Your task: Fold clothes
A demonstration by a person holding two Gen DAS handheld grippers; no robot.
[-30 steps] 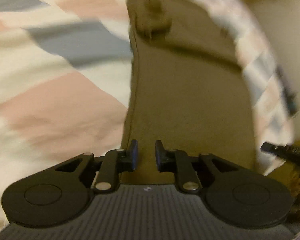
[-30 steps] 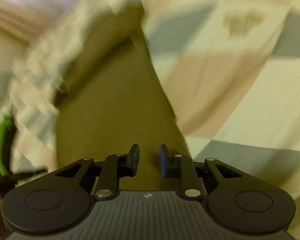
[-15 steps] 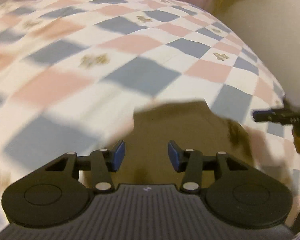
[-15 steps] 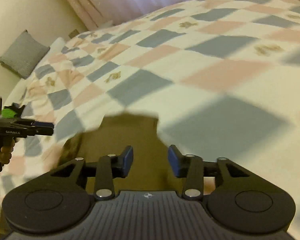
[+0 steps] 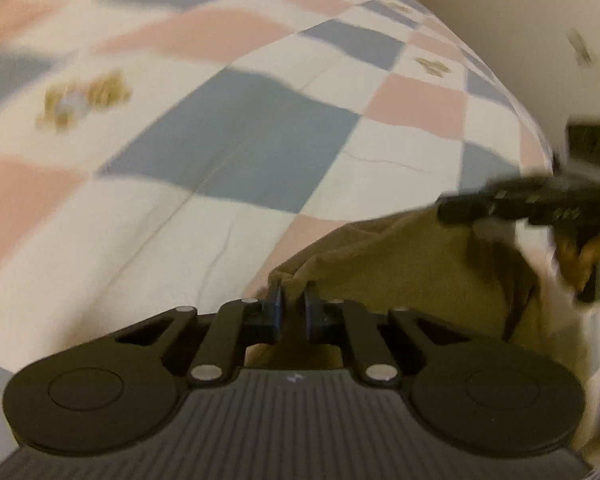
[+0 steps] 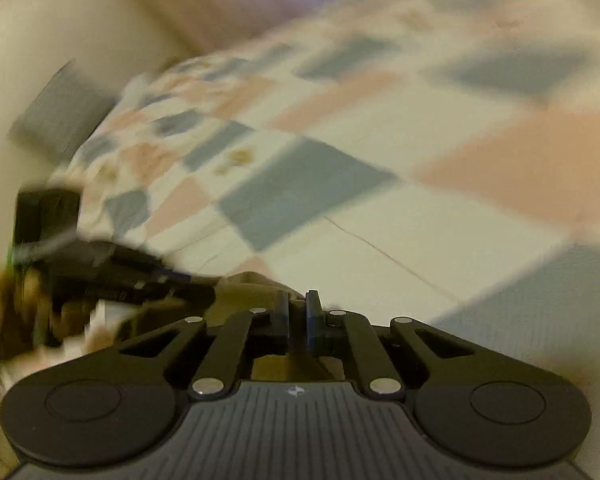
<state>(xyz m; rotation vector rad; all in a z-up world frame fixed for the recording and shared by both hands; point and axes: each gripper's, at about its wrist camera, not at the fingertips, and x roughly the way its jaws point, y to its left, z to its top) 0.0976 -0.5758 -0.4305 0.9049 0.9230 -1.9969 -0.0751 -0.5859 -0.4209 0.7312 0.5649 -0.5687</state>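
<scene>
The left gripper (image 5: 293,309) has its fingers pinched on a bunched edge of the olive-brown garment (image 5: 412,276), which spreads rightward from the fingertips over the checked bedspread (image 5: 228,152). The right gripper (image 6: 298,316) is likewise clamped on a fold of the same cloth, which lies just ahead of and under its fingers. Motion blur leaves no writing legible.

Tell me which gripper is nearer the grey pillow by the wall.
Left. The left gripper sits on the grey pillow's side; the right gripper is farther away. Both pinch the olive garment.
</scene>
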